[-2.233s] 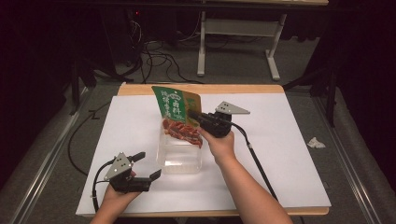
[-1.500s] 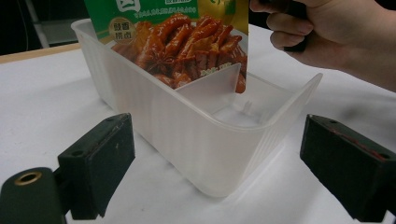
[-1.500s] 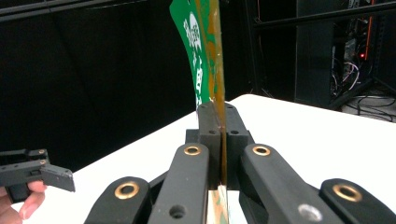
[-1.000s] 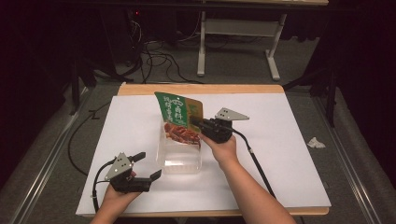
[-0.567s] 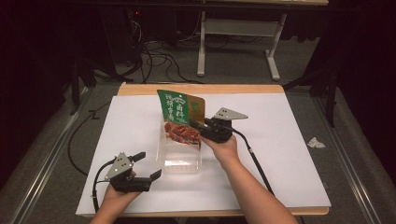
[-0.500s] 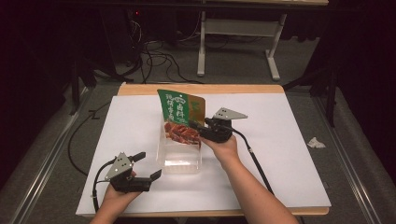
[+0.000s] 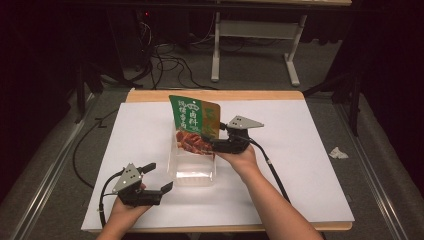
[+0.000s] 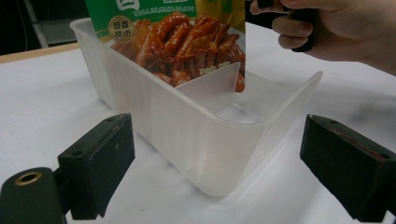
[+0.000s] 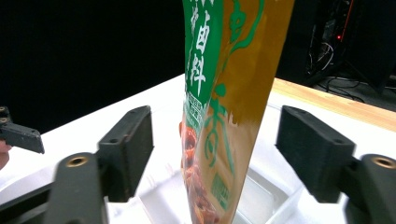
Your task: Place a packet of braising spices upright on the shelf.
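A green and gold food pouch [image 7: 192,125] printed with braised meat stands nearly upright, its lower end inside a clear plastic tub [image 7: 192,172] at mid-table. In the left gripper view the pouch [image 8: 187,37] rests in the far end of the tub [image 8: 205,140]. My right gripper [image 7: 214,145] sits at the pouch's right edge. In the right gripper view its jaws stand wide apart on either side of the pouch [image 9: 224,107], and the right gripper [image 9: 215,140] is open. My left gripper [image 7: 159,177] rests open on the table just short of the tub's near left corner, also seen as the left gripper [image 8: 219,168].
The white sheet [image 7: 310,150] covers the wooden table. A crumpled scrap of paper [image 7: 338,152] lies off the table's right edge. Cables [image 7: 165,60] and a desk frame [image 7: 255,45] stand on the floor beyond the far edge.
The pouch has swung from a leftward tilt to nearly upright and sunk lower into the tub. The right hand shifted slightly right. The left gripper has stayed still.
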`<state>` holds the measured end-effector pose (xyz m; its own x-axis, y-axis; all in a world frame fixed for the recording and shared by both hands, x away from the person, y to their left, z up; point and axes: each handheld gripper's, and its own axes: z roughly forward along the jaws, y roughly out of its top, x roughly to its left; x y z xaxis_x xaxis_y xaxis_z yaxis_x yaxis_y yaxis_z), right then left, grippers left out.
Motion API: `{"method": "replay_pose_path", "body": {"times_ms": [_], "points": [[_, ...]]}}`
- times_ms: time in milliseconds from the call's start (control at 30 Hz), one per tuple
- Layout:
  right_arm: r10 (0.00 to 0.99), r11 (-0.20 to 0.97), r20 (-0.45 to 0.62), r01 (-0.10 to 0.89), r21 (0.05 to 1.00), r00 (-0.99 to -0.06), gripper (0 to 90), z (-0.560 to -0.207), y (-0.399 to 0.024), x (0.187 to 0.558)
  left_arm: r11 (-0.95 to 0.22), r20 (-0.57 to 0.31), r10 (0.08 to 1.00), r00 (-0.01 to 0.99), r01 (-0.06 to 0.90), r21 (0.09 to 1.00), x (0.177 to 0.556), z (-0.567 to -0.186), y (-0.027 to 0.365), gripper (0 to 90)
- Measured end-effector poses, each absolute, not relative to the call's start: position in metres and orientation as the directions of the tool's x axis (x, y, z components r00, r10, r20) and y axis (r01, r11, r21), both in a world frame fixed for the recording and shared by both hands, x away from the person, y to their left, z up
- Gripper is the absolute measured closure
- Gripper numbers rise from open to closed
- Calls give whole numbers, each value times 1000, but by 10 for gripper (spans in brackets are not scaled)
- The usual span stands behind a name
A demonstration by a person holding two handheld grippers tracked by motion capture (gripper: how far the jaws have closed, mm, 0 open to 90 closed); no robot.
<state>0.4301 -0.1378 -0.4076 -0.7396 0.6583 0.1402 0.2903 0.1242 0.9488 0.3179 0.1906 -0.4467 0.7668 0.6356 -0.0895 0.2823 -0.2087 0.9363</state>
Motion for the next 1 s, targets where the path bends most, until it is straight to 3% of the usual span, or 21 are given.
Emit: {"method": "replay_pose_path", "body": {"times_ms": [167,1000], "points": [[661,135,140,301,944,-737,209,-402,-143,425,-210,-87,636,767,281,936,318,-447,191,106],[698,104,134,285,953,-703,159,-388,-201,386,-206,-89,643,761,283,937,318,-446,191,106]]}}
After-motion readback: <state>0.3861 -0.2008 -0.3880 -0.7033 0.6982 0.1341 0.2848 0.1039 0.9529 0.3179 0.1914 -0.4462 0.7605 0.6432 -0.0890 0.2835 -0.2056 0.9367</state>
